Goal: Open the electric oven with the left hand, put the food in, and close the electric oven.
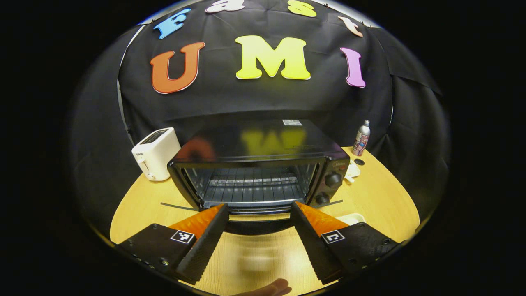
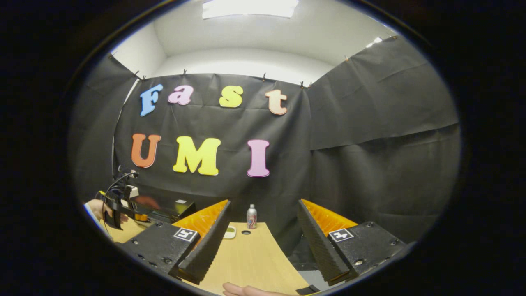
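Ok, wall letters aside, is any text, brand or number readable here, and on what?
None can be read.
White sticker on top of the electric oven: too small to read.
Brand mark above the oven's knobs: blurred.
Dark mark on the toaster: too small.
Label on the bottle: blurred.

Each hand-held gripper carries two long wedge-shaped fingers with ridged, sawtooth inner faces, mounted on flat black blocks studded with small screws. A square black-and-white marker sits on top of each block. In the left gripper view the left hand-held gripper [image 1: 259,211] shows this build up close; the right hand-held gripper [image 2: 263,207] matches it in the right gripper view. Farther off there, the left one appears side-on as a black frame trailing thin looping cables, gripped by a person's hand [image 2: 98,209].
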{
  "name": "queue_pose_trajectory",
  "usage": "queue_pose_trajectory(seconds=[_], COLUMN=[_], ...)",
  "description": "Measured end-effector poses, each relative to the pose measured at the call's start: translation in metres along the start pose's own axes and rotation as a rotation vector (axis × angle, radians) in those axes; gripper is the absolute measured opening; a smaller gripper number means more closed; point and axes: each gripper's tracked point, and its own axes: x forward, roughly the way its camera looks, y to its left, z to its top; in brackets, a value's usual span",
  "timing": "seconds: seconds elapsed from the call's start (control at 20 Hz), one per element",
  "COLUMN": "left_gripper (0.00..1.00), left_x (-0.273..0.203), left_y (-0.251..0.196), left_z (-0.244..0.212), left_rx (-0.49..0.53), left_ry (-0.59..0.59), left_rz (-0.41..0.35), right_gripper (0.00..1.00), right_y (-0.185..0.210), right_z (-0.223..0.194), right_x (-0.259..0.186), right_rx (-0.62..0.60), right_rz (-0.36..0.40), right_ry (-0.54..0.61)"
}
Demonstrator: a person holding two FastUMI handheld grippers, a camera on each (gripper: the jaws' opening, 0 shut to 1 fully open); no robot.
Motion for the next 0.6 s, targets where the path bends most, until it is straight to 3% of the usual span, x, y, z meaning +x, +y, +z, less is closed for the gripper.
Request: queue_pose_trajectory(seconds=[0.6], left_gripper=[0.95], left_x=[-0.019], left_y=[-0.006], left_z=[-0.08], left_rx=[-0.01], left_ry=[0.027], left_rz=[0.0], right_gripper=[1.0], right_y=[0.014], right_z=[0.006], right_x=[-0.019], right_rx=[-0.004], right_rz=[0.027], right_ry=[-0.012])
